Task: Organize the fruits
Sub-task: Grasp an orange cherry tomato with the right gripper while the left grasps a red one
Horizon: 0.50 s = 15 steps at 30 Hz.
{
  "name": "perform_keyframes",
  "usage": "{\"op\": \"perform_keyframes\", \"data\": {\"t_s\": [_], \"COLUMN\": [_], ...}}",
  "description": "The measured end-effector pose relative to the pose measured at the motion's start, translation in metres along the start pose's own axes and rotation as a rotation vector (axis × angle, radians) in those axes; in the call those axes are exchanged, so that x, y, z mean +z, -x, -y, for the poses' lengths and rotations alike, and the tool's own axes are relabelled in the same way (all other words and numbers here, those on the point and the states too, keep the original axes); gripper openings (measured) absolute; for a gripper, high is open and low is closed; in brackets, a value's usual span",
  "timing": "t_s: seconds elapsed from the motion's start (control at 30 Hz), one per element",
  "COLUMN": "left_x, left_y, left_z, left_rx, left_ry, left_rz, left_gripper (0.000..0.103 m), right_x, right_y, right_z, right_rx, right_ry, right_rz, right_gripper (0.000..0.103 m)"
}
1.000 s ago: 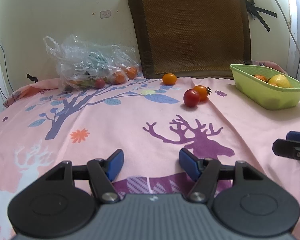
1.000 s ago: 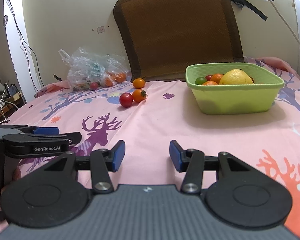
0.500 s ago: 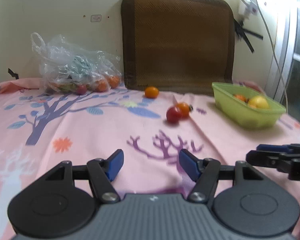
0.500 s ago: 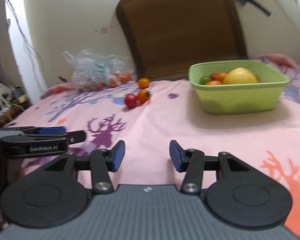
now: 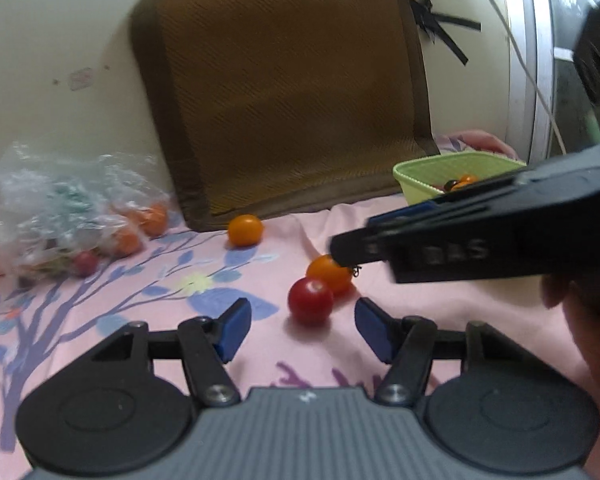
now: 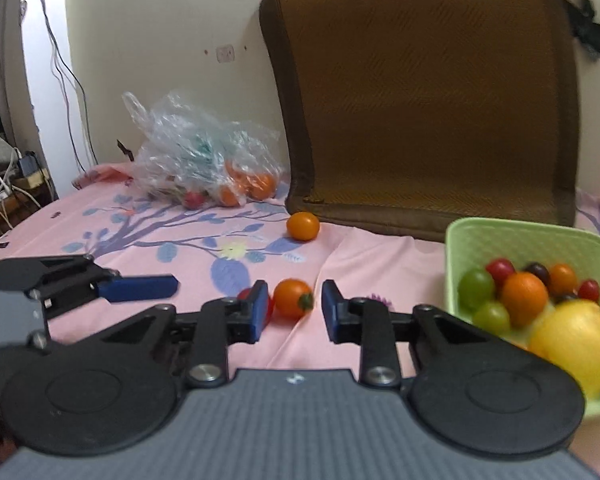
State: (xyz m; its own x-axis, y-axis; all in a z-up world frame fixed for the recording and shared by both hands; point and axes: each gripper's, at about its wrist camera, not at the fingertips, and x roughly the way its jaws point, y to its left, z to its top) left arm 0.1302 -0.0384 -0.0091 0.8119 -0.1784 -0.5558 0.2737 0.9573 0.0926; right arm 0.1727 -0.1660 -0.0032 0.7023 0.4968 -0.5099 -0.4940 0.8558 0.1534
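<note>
Red tomato [image 5: 310,301] between closing left gripper [image 5: 302,326] jaws — untouched, orange tomato [image 5: 329,274] just behind.

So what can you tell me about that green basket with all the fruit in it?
The green basket is a light green, plastic-looking tub with finely textured walls and a rounded rim. It stands upright on the pink cloth, in front of the brown cushion. Inside lie a yellow lemon-like fruit, green grapes and small red, orange and dark tomatoes. Neither gripper touches it.

A home room: a printed pink sheet [image 6: 340,248], brown seat cushion [image 6: 428,100] against the wall, and trailing cables [image 6: 4,196].
</note>
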Motion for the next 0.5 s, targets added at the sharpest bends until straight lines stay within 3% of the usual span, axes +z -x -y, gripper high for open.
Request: {"op": "perform_keyframes", "data": {"t_s": [0.07, 0.13, 0.33, 0.5], "left_x": [0.005, 0.008, -0.002, -0.019], "left_y": [-0.013, -0.022, -0.01, 0.018], "left_z": [-0.001, -0.005, -0.017, -0.016], "left_rx": [-0.006, -0.033, -0.053, -0.05], "left_ry": [-0.001, 0.025, 0.105, 0.162], "left_rz": [-0.035, -0.056, -0.041, -0.04], "left_gripper": [0.038, 0.03, 0.029, 0.029], "right_x": [0.004, 0.006, 0.005, -0.001], "right_y": [-0.011, -0.02, -0.04, -0.041], "right_z": [0.004, 0.007, 0.022, 0.006], "right_rx": [0.013, 0.018, 0.081, 0.059], "right_ry": [-0.016, -0.028, -0.12, -0.027], "right_rz": [-0.014, -0.027, -0.081, -0.117], "right_gripper": [0.032, 0.032, 0.034, 0.031]}}
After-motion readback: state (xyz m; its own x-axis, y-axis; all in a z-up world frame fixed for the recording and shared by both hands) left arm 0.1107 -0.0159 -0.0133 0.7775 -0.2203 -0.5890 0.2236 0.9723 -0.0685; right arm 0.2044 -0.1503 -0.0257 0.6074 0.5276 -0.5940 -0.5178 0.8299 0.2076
